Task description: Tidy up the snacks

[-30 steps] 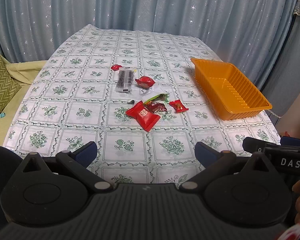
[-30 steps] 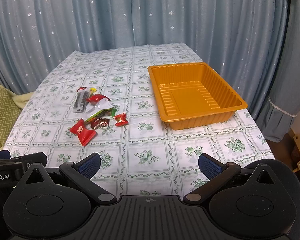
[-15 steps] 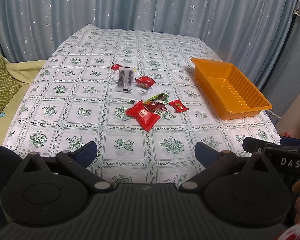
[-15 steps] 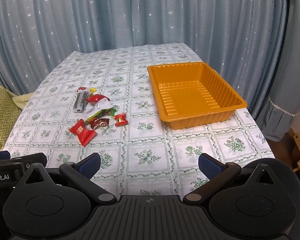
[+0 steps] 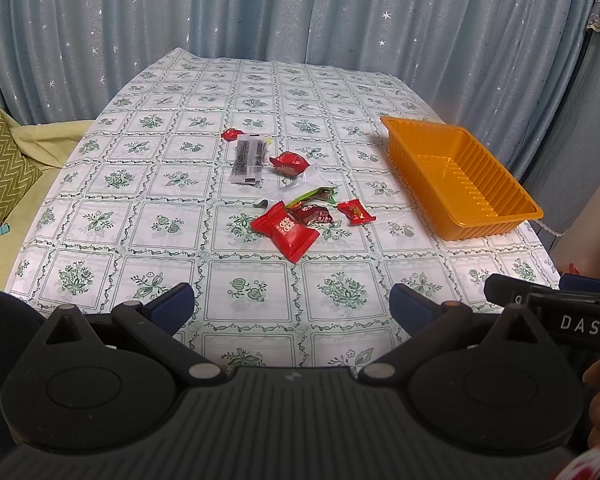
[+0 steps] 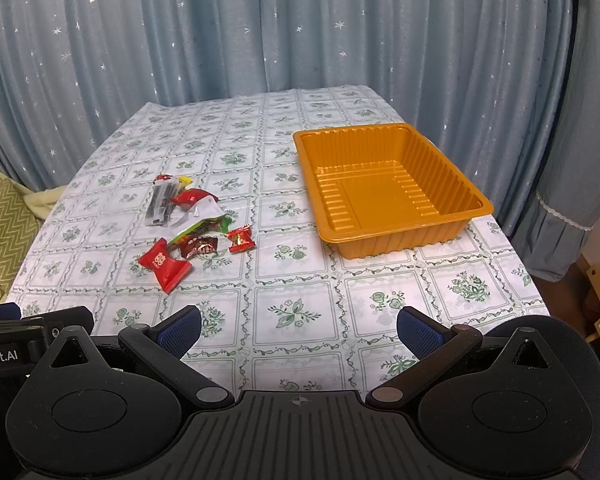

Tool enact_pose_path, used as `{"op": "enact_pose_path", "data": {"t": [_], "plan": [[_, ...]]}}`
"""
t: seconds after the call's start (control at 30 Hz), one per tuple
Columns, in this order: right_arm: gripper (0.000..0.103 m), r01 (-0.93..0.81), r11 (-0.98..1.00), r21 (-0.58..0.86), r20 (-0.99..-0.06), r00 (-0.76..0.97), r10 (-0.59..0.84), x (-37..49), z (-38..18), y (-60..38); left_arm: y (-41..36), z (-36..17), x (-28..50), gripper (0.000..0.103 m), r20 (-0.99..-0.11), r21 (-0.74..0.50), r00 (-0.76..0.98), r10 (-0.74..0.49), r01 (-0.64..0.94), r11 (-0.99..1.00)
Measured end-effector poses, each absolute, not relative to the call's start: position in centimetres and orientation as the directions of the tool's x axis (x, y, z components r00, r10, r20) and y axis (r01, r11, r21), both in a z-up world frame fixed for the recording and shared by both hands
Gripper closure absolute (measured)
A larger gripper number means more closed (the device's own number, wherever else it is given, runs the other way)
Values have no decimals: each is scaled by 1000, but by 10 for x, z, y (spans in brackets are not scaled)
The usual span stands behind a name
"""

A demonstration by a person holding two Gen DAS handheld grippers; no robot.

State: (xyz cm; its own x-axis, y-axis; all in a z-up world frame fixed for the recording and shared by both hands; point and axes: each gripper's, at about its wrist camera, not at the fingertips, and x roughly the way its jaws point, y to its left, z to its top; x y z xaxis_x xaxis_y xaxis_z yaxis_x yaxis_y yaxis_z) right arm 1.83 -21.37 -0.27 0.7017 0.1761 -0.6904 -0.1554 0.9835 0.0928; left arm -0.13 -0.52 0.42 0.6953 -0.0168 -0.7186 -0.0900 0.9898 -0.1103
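**Both tongs hanging released over the near edge of the table**

Your left gripper is hovering with its jaws spread wide and nothing between them, above the near edge of the table. Your right gripper is doing the same, released and empty, beside it. The snacks are lying in a loose heap around the middle of the floral cloth, well ahead of both grippers. The large red packet is sitting nearest to you, with a dark red wrapper and a small red candy just behind it. A clear packet of dark sticks is lying farther back. The orange tray is standing empty to the right of the heap, apart from it.
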Motion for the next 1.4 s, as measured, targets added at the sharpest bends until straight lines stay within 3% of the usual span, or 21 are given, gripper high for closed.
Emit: {"op": "enact_pose_path", "data": {"t": [0.8, 1.07, 1.13, 1.4], "plan": [[0, -157, 981, 117, -676, 711, 195, 42, -19, -209, 19, -14, 27, 0, -726, -125, 687, -29, -91, 988], [4, -151, 980, 133, -684, 702, 201, 72, -46, -204, 31, -45, 70, 8, -741, -147, 671, -37, -109, 983], [14, -158, 977, 141, -693, 689, 211, 82, -55, -202, 28, -54, 82, 9, -734, -127, 677, -48, -67, 990], [15, -173, 973, 151, -729, 646, 228, 113, -84, -195, 15, -85, 131, 11, -730, 25, 677, -94, 164, 986]]}}
